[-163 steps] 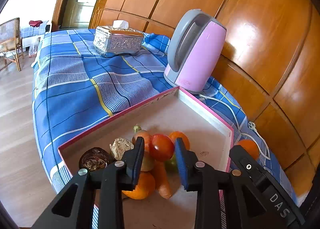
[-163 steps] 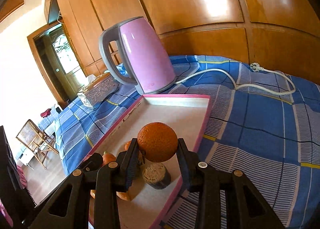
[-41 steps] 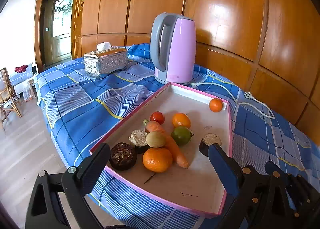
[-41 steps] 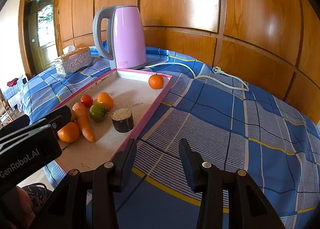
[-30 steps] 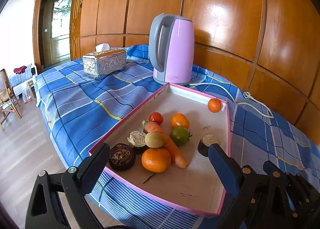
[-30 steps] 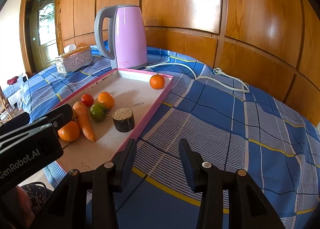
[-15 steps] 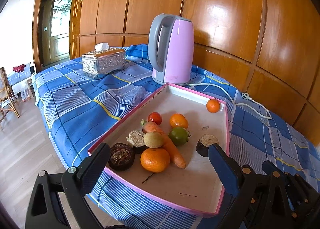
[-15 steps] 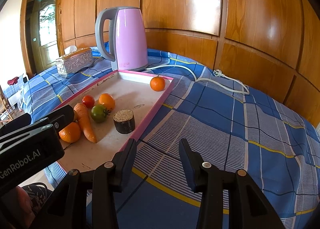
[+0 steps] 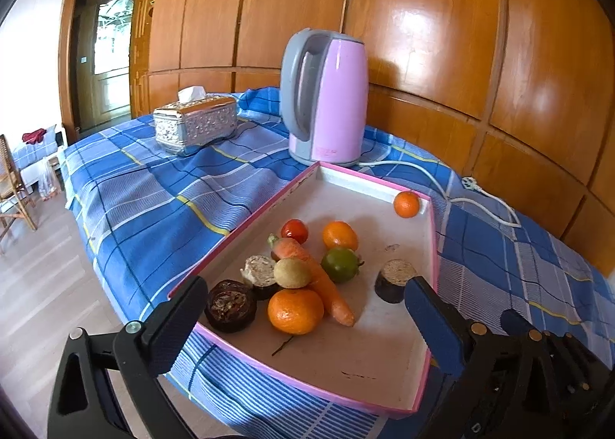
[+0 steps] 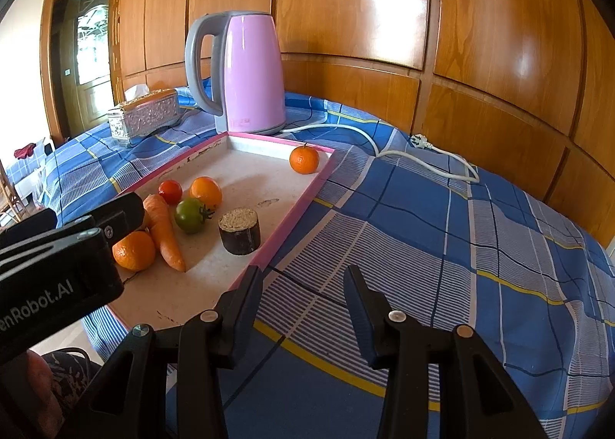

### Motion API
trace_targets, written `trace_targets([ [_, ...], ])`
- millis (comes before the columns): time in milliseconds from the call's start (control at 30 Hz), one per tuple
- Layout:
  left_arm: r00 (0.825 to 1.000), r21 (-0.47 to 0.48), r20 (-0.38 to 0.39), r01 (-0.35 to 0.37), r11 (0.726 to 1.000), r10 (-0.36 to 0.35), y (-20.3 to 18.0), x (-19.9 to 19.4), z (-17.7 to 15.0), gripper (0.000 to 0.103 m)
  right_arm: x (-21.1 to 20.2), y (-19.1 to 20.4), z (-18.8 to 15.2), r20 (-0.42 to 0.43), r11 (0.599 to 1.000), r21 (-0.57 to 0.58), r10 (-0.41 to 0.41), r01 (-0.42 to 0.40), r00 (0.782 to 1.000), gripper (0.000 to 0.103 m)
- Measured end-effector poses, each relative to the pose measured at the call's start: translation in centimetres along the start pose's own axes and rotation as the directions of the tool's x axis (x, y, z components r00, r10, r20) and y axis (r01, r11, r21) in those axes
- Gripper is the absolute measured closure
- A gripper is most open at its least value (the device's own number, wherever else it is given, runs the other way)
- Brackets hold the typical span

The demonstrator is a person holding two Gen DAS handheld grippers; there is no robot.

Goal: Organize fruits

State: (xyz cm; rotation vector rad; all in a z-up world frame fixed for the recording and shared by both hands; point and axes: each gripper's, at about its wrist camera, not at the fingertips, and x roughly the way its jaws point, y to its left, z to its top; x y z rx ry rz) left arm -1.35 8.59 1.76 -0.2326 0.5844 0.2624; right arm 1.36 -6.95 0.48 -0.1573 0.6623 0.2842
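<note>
Fruit sits grouped at the near end of the pink-rimmed tray (image 9: pixel 429 231) on my left-wrist view: a large orange (image 9: pixel 295 310), a carrot (image 9: pixel 319 279), a green tomato (image 9: pixel 339 264), a red tomato (image 9: pixel 294 231), a smaller orange (image 9: pixel 339 235) and a kiwi (image 9: pixel 292 272). One small orange (image 9: pixel 406 204) lies alone in the far right corner, well apart from the rest. My left gripper (image 9: pixel 303 318) hovers over the tray's near edge with its fingers spread wide, nothing between them. My right gripper (image 10: pixel 303 297) hangs over the blue checked cloth (image 10: pixel 442 231) just right of the tray, fingers apart and empty. A pink kettle (image 9: pixel 326 97) stands beyond the tray, a silver tissue box (image 9: pixel 195 124) further left.
</note>
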Motion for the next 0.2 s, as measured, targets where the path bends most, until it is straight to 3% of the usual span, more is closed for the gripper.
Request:
trace_targets([
  [200, 1.0, 0.019, 0.019, 0.022, 1.0, -0.023, -0.3, -0.3, -0.07, 0.001, 0.04, 0.23, -0.09, -0.001, 1.0, -0.013, -0.01, 0.01, 1.0, 0.059],
])
